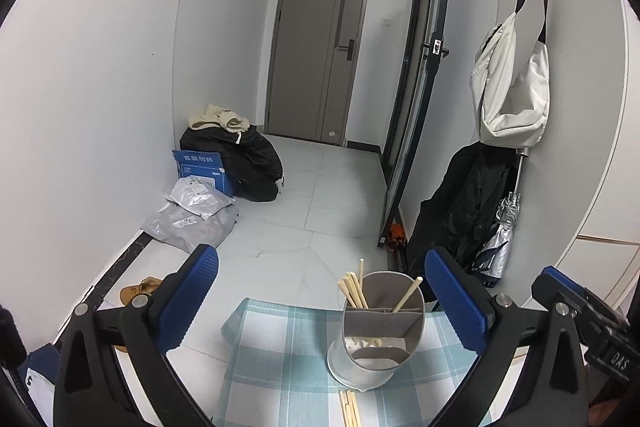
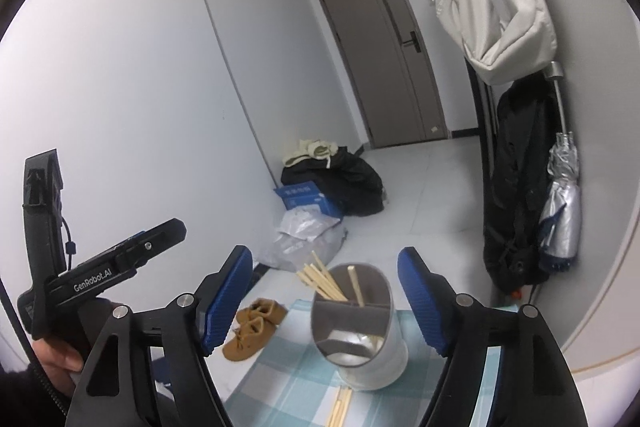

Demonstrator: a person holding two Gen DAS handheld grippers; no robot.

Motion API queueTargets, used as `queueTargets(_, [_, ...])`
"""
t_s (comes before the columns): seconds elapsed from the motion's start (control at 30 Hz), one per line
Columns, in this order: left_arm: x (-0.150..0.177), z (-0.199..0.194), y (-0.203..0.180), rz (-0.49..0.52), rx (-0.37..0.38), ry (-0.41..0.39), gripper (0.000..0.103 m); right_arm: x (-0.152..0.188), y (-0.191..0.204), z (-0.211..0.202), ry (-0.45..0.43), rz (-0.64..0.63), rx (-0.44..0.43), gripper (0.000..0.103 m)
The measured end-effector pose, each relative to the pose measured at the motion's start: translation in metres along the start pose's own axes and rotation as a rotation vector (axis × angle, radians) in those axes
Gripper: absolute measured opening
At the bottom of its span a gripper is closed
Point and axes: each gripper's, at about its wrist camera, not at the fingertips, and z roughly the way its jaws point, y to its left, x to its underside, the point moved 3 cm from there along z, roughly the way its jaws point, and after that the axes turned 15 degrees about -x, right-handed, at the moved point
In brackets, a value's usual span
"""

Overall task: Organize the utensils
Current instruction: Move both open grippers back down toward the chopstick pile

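A metal utensil holder [image 1: 376, 331] with grey dividers stands on a blue checked tablecloth [image 1: 280, 359]. Several wooden chopsticks [image 1: 354, 293] stand in its far compartments. More loose chopsticks [image 1: 349, 409] lie on the cloth in front of it. My left gripper [image 1: 320, 291] is open and empty, above and behind the holder. In the right wrist view the holder [image 2: 358, 327] sits between the fingers of my right gripper [image 2: 326, 291], which is open and empty. Loose chopsticks [image 2: 340, 407] lie at the bottom there. The left gripper's body [image 2: 100, 275] shows at the left.
The table's far edge drops to a tiled floor [image 1: 320, 195]. Brown shoes [image 2: 252, 327], plastic bags [image 1: 192, 215], a blue box [image 1: 200, 167] and a black bag [image 1: 244, 159] lie on the floor. A white bag [image 1: 508, 87], dark coat [image 1: 460, 207] and umbrella [image 1: 500, 235] hang at the right wall.
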Motion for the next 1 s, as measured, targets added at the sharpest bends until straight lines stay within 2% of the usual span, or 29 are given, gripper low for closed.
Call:
queueTargets(0.3, [0.02, -0.023, -0.001, 0.013, -0.004, -0.041, 0.102, 0.026, 0.015, -0.023, -0.042, -0.007, 0.033, 0.082])
queueTargets(0.53, [0.042, -0.027, 0.002, -0.001, -0.007, -0.05, 0.102, 0.05, 0.019, -0.032, -0.06, -0.018, 0.071, 0.089])
queueTargets(0.8, [0.068, -0.018, 0.006, -0.004, -0.015, -0.049, 0.102, 0.079, 0.016, -0.029, -0.037, -0.03, 0.109, 0.095])
queueTargets(1.0, [0.102, 0.002, 0.003, 0.012, -0.029, -0.001, 0.102, 0.105, 0.009, -0.017, 0.01, -0.029, 0.139, 0.096])
